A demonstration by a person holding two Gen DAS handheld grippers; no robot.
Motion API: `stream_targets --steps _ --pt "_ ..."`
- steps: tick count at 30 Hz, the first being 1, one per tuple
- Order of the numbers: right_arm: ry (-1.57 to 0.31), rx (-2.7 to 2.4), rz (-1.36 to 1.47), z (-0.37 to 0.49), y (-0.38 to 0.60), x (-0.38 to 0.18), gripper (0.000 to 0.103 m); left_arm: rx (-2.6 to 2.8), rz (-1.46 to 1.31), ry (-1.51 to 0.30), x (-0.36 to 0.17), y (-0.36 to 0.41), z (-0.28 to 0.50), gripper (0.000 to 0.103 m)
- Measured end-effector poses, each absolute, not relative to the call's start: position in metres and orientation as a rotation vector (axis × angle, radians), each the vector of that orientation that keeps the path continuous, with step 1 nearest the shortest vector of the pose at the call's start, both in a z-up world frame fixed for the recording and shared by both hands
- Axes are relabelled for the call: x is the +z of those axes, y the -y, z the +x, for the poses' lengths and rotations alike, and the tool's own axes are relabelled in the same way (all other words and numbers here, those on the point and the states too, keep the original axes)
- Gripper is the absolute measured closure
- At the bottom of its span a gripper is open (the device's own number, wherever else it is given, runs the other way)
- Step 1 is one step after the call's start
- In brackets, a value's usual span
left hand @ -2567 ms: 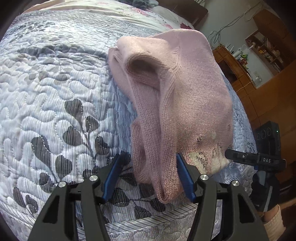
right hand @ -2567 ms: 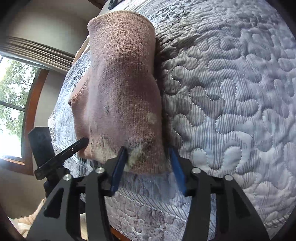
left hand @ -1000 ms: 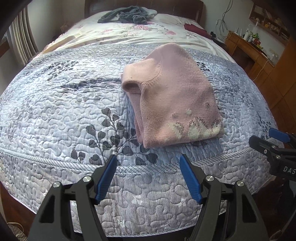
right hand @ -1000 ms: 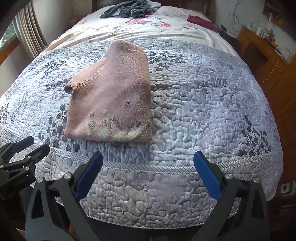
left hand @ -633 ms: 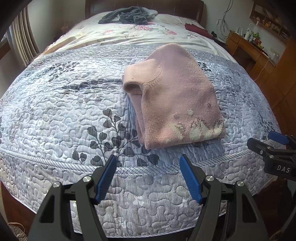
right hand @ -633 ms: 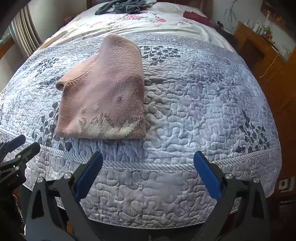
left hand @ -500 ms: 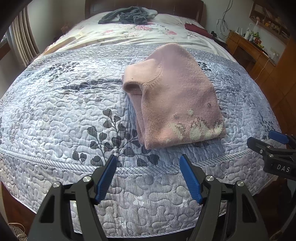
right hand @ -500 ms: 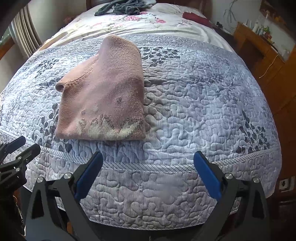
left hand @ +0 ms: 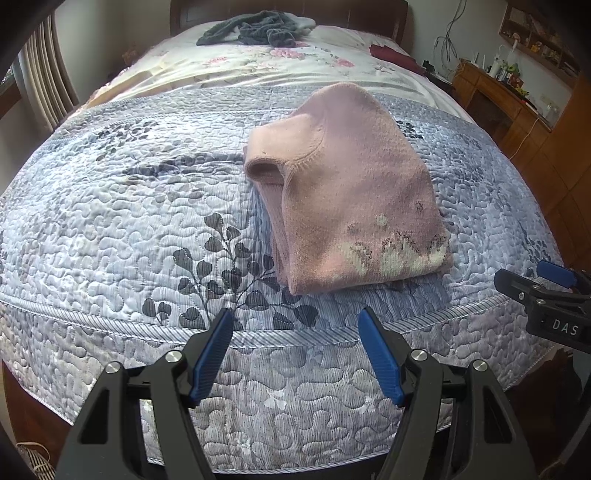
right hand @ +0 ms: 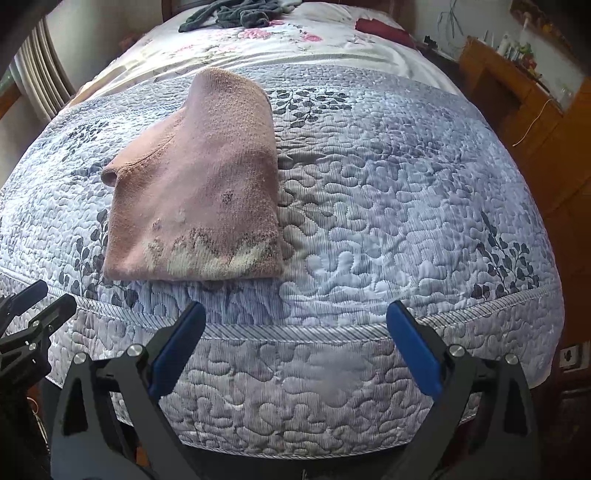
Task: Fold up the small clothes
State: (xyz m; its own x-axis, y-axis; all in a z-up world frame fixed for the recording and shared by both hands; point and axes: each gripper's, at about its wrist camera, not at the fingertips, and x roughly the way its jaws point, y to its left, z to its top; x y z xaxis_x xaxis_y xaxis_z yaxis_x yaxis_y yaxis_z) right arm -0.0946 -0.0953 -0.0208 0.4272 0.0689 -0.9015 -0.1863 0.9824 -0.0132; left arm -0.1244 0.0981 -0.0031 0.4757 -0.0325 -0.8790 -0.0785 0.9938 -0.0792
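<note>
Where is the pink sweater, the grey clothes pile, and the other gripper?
pink sweater (left hand: 354, 192), left wrist view, middle of its folded top.
grey clothes pile (left hand: 255, 31), left wrist view, middle of the heap.
right gripper (left hand: 539, 282), left wrist view, between its fingertips.

We cannot identify small items on wooden shelf (left hand: 517, 75); grey clothes heap (left hand: 255, 31) too distant to sort; right gripper (left hand: 546, 280) cut by frame edge.
</note>
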Motion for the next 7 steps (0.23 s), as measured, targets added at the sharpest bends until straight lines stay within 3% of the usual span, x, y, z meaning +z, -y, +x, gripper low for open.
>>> stream_targets --steps 7 --pt "-1.125 0.15 -0.121 -0.0939 0.0963 -0.0225 0.005 0.025 -0.108 -1.068 -0.0009 -0.0957 -0.1236 0.032"
